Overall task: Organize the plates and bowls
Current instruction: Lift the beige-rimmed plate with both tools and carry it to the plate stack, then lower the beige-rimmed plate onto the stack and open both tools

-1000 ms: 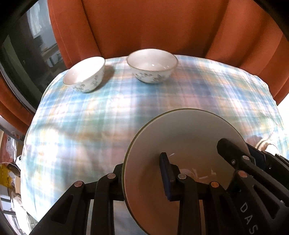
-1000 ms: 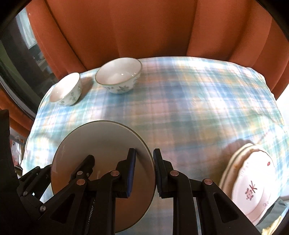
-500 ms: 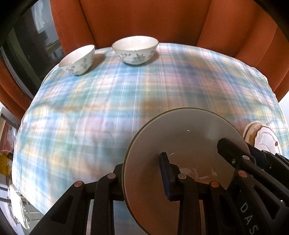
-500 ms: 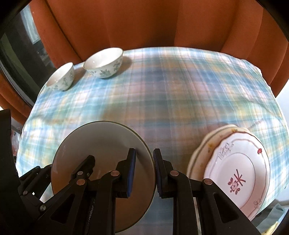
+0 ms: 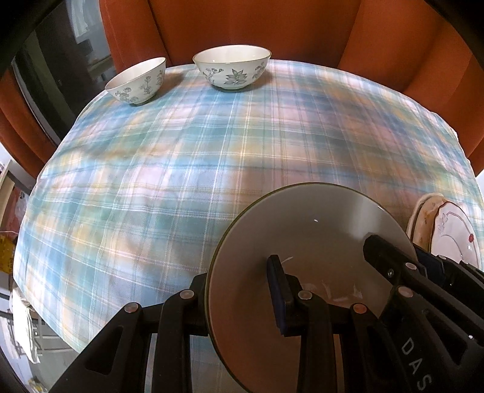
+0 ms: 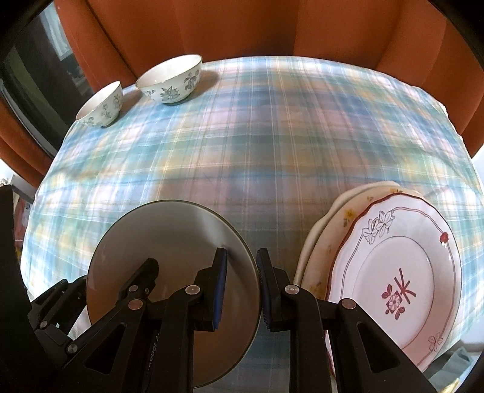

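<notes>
Plaid tablecloth [image 6: 272, 136], both tongs clamping grey plate [image 6: 169, 241], plate stack [image 6: 393, 272] now nearer, bowls farther.

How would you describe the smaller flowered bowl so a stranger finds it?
On the plaid tablecloth, look to the far left corner by the orange curtain. Two flowered bowls sit there; the smaller bowl is the outer one, nearest the cloth's edge.

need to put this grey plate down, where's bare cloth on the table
Free: the wide plaid tablecloth middle, between the two floral bowls at the far left and the plate stack at near right. Crowded: the near right edge by that stack.
</notes>
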Demonstrator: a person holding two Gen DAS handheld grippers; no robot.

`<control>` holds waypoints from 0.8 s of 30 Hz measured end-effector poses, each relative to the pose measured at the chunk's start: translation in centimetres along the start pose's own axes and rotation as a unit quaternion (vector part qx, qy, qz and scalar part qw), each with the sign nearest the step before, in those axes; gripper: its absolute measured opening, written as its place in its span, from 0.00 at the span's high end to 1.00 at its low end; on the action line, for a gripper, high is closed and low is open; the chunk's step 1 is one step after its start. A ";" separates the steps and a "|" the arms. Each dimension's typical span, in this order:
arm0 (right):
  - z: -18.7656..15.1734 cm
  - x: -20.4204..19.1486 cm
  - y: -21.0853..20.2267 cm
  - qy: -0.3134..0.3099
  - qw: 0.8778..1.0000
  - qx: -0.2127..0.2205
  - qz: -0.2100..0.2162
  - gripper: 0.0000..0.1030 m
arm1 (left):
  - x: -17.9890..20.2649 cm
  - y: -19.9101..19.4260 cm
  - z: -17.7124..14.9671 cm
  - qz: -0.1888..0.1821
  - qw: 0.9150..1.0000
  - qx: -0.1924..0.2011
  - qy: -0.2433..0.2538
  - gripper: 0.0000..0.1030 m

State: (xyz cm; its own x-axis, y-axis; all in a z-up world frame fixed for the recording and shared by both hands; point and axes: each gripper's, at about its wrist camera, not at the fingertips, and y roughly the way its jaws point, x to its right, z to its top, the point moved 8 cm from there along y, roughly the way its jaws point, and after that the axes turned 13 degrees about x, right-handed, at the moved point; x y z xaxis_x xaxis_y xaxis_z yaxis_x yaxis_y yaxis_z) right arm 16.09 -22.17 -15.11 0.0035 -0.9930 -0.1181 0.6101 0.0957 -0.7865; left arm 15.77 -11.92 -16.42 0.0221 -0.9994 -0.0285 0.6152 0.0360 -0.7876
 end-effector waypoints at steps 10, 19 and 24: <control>0.2 -0.3 -0.1 -0.003 1.000 0.005 0.016 0.76 | -0.2 -0.1 0.0 0.000 1.000 -0.006 -0.001 0.63; 0.2 -0.2 0.3 0.000 1.000 0.000 0.015 0.65 | -0.6 -1.0 0.6 -0.007 1.000 0.005 0.009 0.37; 1.2 -0.2 -0.6 0.004 1.000 0.023 0.009 0.33 | -0.8 -1.6 1.3 -0.020 1.000 0.014 0.005 0.25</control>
State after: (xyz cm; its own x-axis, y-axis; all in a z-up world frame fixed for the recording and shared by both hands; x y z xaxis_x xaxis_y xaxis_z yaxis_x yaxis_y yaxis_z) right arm 16.72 -22.10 -13.88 0.0089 -0.9904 -0.1376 0.6457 0.1108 -0.7555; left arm 15.80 -11.13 -14.34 -0.0109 -0.9999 -0.0025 0.6374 -0.0050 -0.7705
